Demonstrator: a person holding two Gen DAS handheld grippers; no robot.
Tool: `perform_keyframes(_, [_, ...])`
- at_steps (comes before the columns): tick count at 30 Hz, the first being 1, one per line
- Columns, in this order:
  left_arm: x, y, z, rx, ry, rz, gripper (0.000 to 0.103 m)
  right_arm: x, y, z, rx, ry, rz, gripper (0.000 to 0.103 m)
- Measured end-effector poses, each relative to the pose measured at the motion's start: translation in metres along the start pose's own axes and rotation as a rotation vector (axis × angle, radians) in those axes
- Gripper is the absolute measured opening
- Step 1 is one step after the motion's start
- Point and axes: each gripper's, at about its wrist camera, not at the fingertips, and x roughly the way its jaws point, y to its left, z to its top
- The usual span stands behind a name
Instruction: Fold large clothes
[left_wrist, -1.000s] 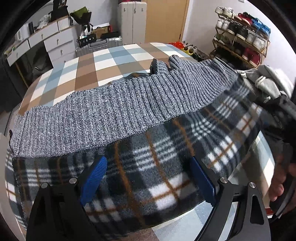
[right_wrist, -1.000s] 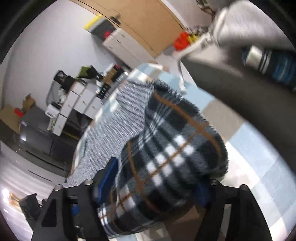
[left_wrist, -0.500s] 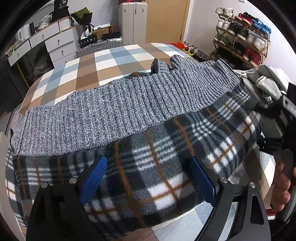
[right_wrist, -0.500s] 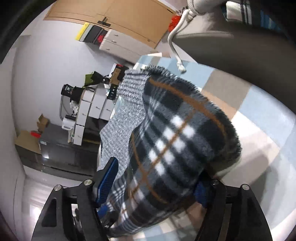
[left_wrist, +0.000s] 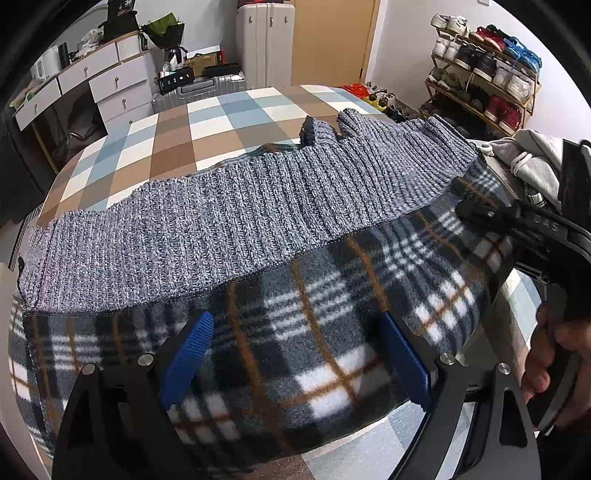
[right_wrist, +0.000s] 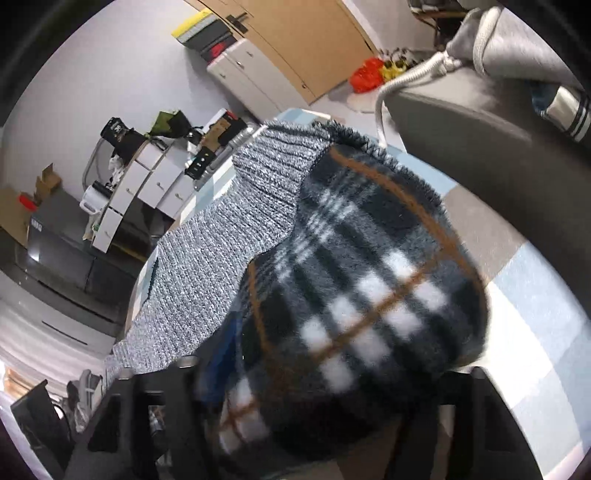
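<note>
While the brown, blue and white checked bed (left_wrist: 229, 122) carries it, the dark plaid fleece garment with grey ribbed knit panel (left_wrist: 258, 229) lies spread flat. Left tool (left_wrist: 295, 354) gapes wide over the plaid, gripping nothing. Right tool (right_wrist: 325, 384) is closing (fleece between its fingers, contact blurred).

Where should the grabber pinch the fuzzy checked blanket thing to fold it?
Probably pinch the plaid fleece at its near edge, coming from the bed's near side. That edge is free and thin, while the grey knit sweater covers the far part. The left gripper already straddles it, open.
</note>
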Motion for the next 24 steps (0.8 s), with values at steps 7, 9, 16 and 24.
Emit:
perform_keyframes(7, [0.0, -0.005, -0.003, 0.028, -0.008, -0.012, 0.088, -0.023, 0.017, -0.002, -0.096, -0.069, 0.041, 0.031])
perform_keyframes(9, [0.0, -0.007, -0.004, 0.04, -0.009, -0.014, 0.088, -0.028, 0.023, -0.004, -0.12, -0.079, 0.034, 0.03])
perform_keyframes(16, [-0.001, -0.029, -0.012, 0.085, -0.008, -0.045, 0.088, -0.048, 0.017, -0.01, -0.157, -0.099, 0.009, 0.028])
perform_keyframes(24, [-0.008, -0.066, -0.036, 0.121, -0.046, -0.046, 0.088, -0.087, 0.016, -0.023, -0.234, -0.163, -0.068, 0.027])
